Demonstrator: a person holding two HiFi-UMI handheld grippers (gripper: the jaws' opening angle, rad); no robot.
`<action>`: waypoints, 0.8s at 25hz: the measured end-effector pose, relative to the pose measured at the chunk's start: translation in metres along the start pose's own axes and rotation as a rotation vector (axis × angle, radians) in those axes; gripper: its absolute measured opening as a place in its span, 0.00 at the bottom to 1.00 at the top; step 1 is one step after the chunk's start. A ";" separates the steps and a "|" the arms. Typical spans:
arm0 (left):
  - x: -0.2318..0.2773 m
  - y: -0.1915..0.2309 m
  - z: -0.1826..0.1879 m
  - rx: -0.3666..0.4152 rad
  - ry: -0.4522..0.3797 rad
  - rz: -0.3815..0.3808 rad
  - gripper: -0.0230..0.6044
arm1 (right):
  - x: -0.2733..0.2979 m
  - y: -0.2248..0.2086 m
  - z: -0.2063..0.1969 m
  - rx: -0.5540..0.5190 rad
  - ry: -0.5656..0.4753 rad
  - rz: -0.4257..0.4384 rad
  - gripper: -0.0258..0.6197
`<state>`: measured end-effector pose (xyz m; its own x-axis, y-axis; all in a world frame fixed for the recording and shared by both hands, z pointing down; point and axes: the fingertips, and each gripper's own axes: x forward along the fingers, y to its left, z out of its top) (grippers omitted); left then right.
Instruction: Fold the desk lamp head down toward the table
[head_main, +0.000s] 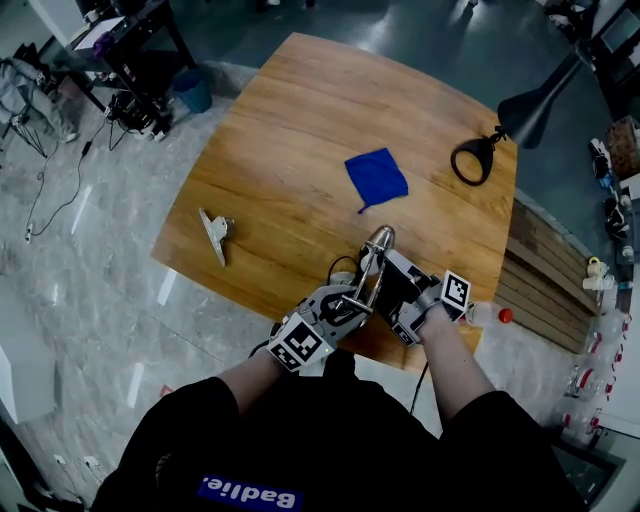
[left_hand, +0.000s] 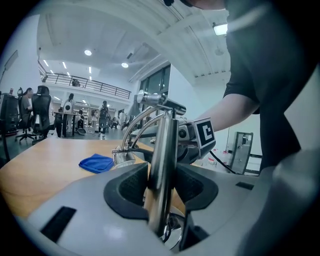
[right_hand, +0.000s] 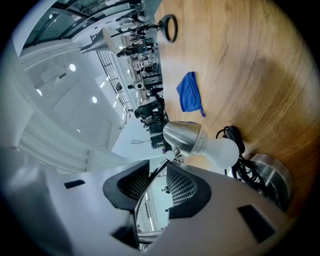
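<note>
A chrome desk lamp (head_main: 378, 243) stands at the table's near edge. In the left gripper view my left gripper (left_hand: 162, 172) is shut on its upright chrome pole (left_hand: 164, 135), both pads against it. In the right gripper view the lamp's silver head (right_hand: 182, 136) with a white bulb (right_hand: 221, 152) tilts toward the wood, just past my right gripper (right_hand: 159, 172). The lamp's thin arm rods (right_hand: 149, 187) run between the jaws, which stand a little wider than the rods. In the head view both grippers, left (head_main: 352, 303) and right (head_main: 400, 285), meet at the lamp.
A blue cloth (head_main: 376, 178) lies mid-table. A metal clip (head_main: 216, 236) sits at the left. A black lamp (head_main: 528, 112) with a ring base (head_main: 472, 160) stands at the far right. The chrome lamp's round base (right_hand: 267, 175) and coiled black cable (right_hand: 234, 142) are by the table's (head_main: 280, 130) edge.
</note>
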<state>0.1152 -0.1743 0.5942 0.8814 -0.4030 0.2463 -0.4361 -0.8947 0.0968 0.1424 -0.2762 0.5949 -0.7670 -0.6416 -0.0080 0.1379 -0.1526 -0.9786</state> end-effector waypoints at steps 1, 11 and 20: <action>0.001 0.000 -0.001 0.001 0.015 -0.007 0.28 | 0.000 0.001 0.000 0.001 -0.006 0.006 0.20; -0.027 -0.001 -0.011 0.032 0.071 -0.060 0.35 | -0.014 0.024 -0.010 -0.058 -0.062 0.011 0.46; -0.081 -0.003 0.008 -0.038 0.054 -0.094 0.34 | -0.078 0.044 -0.066 -0.192 -0.231 0.008 0.46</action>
<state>0.0464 -0.1404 0.5657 0.9082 -0.3055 0.2861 -0.3592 -0.9198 0.1579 0.1669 -0.1836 0.5391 -0.6002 -0.7998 0.0096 0.0055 -0.0162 -0.9999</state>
